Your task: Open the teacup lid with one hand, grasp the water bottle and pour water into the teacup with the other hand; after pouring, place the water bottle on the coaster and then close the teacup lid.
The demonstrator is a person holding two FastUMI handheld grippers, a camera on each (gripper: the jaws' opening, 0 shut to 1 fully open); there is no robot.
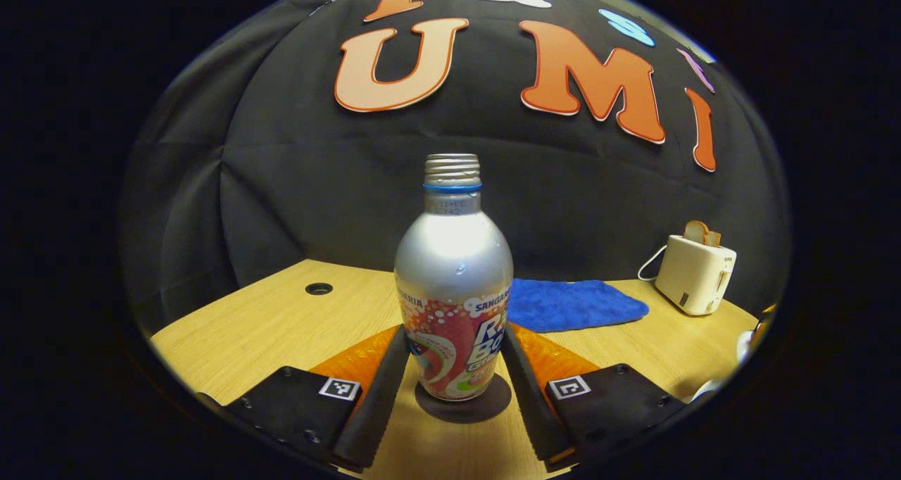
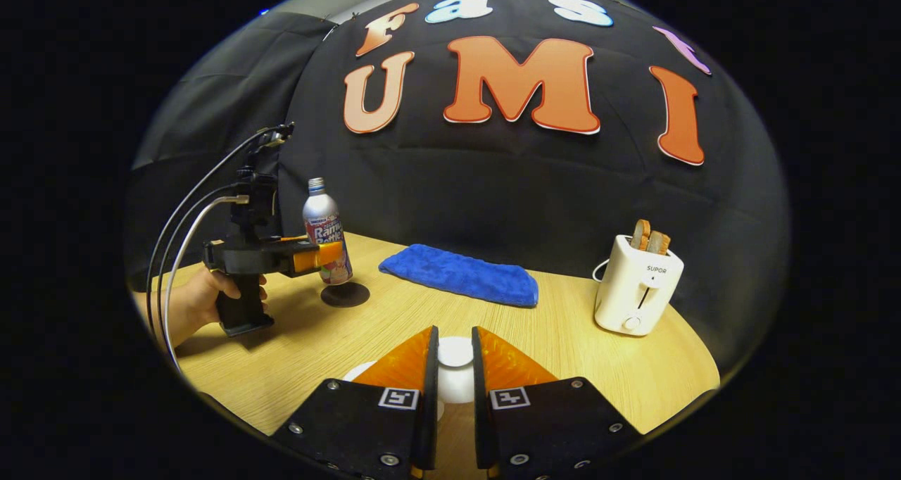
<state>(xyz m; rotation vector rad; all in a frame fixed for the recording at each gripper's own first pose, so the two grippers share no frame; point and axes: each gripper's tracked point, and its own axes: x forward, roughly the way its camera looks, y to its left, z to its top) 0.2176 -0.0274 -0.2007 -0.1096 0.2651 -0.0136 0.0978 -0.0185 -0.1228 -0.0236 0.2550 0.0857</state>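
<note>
Water bottle [image 1: 454, 290]: uncapped aluminium, upright on dark coaster [image 1: 464, 404], far left of table [image 1: 267, 325]. Smooth, slippery, dentable; take at lower body. Left gripper [image 1: 454, 374]: fingers flank bottle, contact uncertain. Right gripper [image 2: 455, 367]: closed on white teacup lid [image 2: 455, 353] knob, near centre; ceramic, fragile.

Table [image 2: 577, 353]: coaster [image 2: 345, 295], towel [image 2: 461, 274], toaster [image 2: 637, 285].

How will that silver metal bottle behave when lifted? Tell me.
The silver metal bottle with its colourful printed label looks rigid, so probably won't crumple between the left claw. Its glossy rounded body may slip. Tall, capless and narrow-based on the dark round coaster, it could tip and spill.
</note>
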